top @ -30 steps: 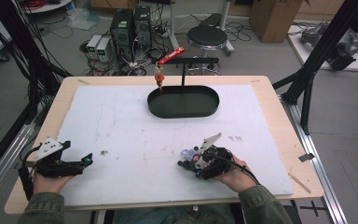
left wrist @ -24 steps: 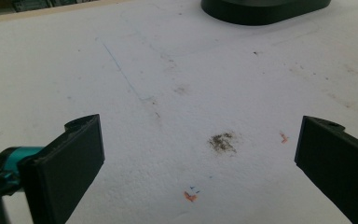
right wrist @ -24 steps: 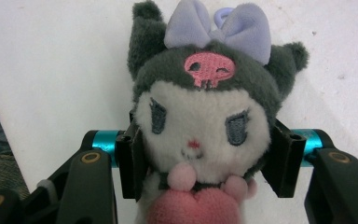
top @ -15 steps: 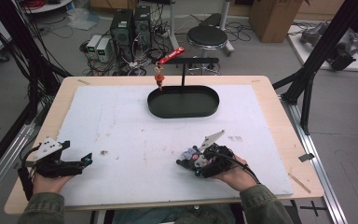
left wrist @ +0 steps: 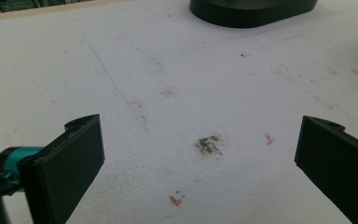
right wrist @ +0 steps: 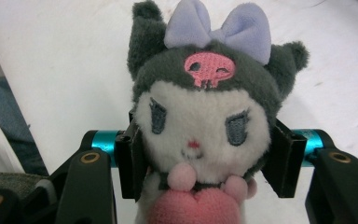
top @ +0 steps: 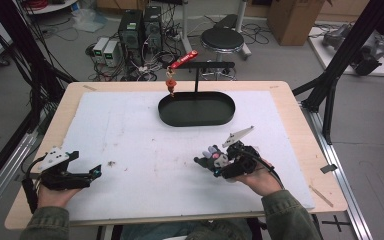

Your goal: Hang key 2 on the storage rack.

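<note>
R gripper (top: 206,161) has the plush toy (right wrist: 205,116) clamped. In the right gripper view the jaws press in on both sides of its head at cheek level, fur bulging a bit over the pads, so the grip looks firm. Toy faces the camera: dark hood w/ ears, lilac bow, pink skull patch, pink heart at its chest. In the high view the plush (top: 214,156) sits at the tip of my R gripper, low over the white mat, near-right part of the table (top: 290,107). Can't tell if it is touching the mat or just off it.

L gripper (top: 96,171) rests at near-left, well apart from everything. Jaws wide open, nothing between them; the left gripper view shows stained mat there, a grey smudge (left wrist: 209,144) in the gap.

Black oval tray (top: 196,118) sits at far centre, empty as far as I see. A stand w/ crossbar (top: 207,65) rises behind it, red tag and small charm (top: 170,82) hanging off the bar's left end.

Step, my read: grasp is done, the carry comes next. Likely goal is the tray.

Next move calls for: lift clear of the mat, go fwd and slightly left, stay under or clear of the crossbar and hanging charm, lower inside the rim, then release. L stays parked.
</note>
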A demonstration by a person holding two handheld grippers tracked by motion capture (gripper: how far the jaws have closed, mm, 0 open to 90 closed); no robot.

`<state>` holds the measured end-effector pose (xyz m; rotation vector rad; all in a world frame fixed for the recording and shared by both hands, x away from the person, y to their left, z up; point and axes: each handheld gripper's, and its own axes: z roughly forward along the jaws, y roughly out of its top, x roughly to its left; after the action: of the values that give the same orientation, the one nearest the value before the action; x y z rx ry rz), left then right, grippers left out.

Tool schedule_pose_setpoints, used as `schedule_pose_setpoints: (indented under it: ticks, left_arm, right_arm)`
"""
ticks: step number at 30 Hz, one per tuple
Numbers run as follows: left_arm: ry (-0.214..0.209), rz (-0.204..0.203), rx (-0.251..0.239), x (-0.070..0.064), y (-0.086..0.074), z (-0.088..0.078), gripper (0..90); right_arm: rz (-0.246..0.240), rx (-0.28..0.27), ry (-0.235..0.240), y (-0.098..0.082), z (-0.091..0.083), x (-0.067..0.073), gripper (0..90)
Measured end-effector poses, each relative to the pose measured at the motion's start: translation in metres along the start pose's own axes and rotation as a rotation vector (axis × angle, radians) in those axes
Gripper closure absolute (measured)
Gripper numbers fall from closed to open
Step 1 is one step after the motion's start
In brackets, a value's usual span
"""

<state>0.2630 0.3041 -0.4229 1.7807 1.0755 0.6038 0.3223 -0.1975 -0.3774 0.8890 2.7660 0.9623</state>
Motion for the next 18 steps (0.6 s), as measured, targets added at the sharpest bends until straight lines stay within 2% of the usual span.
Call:
schedule_pose_setpoints:
  ticks: [9, 11, 18]
  left_arm:
    - [-0.002, 0.006, 0.003, 0.000, 0.001, 0.002, 1.8]
    - [-0.001, 0.006, 0.001, -0.001, 0.000, 0.002, 1.8]
    - [-0.001, 0.010, 0.002, -0.002, 0.001, 0.003, 1.8]
  right_arm:
    - [0.008, -0.039, -0.030, 0.022, -0.022, -0.014, 41.9]
    - [0.015, -0.057, -0.028, 0.027, -0.026, -0.017, 41.9]
    - [-0.005, -0.101, -0.018, 0.048, -0.039, -0.030, 42.0]
